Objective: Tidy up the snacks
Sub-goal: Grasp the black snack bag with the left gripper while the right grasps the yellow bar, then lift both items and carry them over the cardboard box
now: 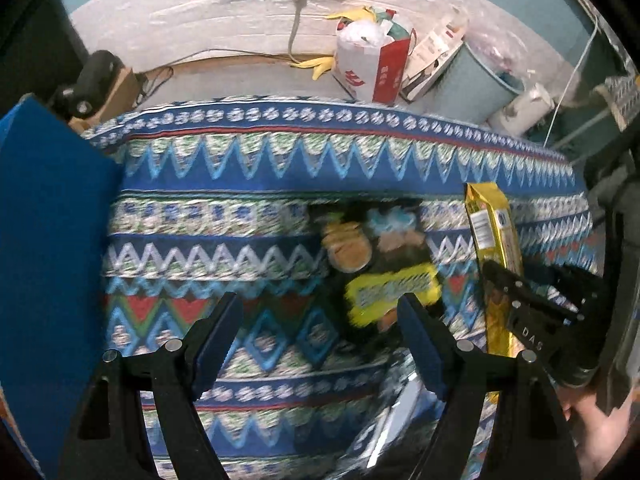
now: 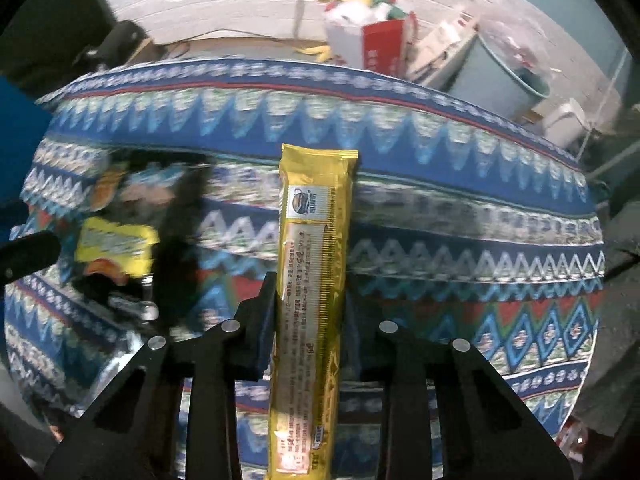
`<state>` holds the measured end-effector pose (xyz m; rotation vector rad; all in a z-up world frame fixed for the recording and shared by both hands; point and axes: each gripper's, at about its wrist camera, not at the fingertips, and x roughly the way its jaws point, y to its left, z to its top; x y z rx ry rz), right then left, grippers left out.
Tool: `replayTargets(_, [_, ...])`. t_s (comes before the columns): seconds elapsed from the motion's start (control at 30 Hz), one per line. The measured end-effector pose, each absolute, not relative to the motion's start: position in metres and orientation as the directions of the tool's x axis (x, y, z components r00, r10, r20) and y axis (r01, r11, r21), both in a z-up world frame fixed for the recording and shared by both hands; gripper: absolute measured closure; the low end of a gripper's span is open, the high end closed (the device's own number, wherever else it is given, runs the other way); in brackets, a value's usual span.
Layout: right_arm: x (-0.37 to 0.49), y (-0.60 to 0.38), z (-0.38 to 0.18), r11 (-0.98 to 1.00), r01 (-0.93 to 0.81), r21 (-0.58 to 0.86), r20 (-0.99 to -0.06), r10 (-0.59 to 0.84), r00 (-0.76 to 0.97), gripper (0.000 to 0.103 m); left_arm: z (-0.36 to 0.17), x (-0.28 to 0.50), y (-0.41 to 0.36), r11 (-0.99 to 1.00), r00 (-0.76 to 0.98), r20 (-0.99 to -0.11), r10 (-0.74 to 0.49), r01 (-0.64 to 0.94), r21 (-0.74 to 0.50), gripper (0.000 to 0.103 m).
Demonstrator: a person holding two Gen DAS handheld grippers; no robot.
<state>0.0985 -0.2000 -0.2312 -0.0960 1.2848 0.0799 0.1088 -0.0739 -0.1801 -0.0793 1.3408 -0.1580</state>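
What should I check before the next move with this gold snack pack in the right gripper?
1. Right gripper shut on the gold snack pack: ok.
2. Pack sits straight between the fingers, not skewed: ok.
3. Left gripper open with nothing in it: ok.
4. Black and yellow snack bag lies on the patterned cloth ahead of the left gripper, free to grasp: ok.
5. Blue box at the left ready to take snacks: cannot tell, its inside is hidden.
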Motion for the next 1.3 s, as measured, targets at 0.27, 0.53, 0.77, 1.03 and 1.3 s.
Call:
replayTargets(0.27, [0.097,-0.237,-0.221,0.998,-0.038,0.044,-0.959,0.053,0.279,0.063,-0.193,0.122,-0.111,0.981,0.195,-0.961,-0.195,0.033,-0.192,0.015])
replayTargets(0.53, [0.082,-0.246,-0.225,0.998,-0.044,0.055,-0.969,0.064,0.237,0.059,-0.219,0.127,-0.140,0.991,0.149,-0.983,-0.109,0.088,-0.097,0.012])
replayTargets(0.77, [0.087,-0.241,-0.231,0.997,-0.065,0.040,-0.972,0.054,0.229,0.058,-0.235,0.124,-0.136,0.993,0.126,-0.987,-0.095,0.089,-0.084,0.010])
replayTargets(1.03, [0.084,-0.220,-0.232,0.994,-0.100,-0.045,-0.960,-0.015,0.279,0.071,-0.221,0.117,-0.119,0.987,0.172,-0.981,-0.094,0.146,-0.069,0.045])
replayTargets(1.3, [0.081,-0.214,-0.217,0.990,-0.131,-0.058,-0.952,-0.015,0.306,0.072,-0.190,0.116,-0.094,0.986,0.247,-0.964,-0.102,0.155,-0.064,0.045])
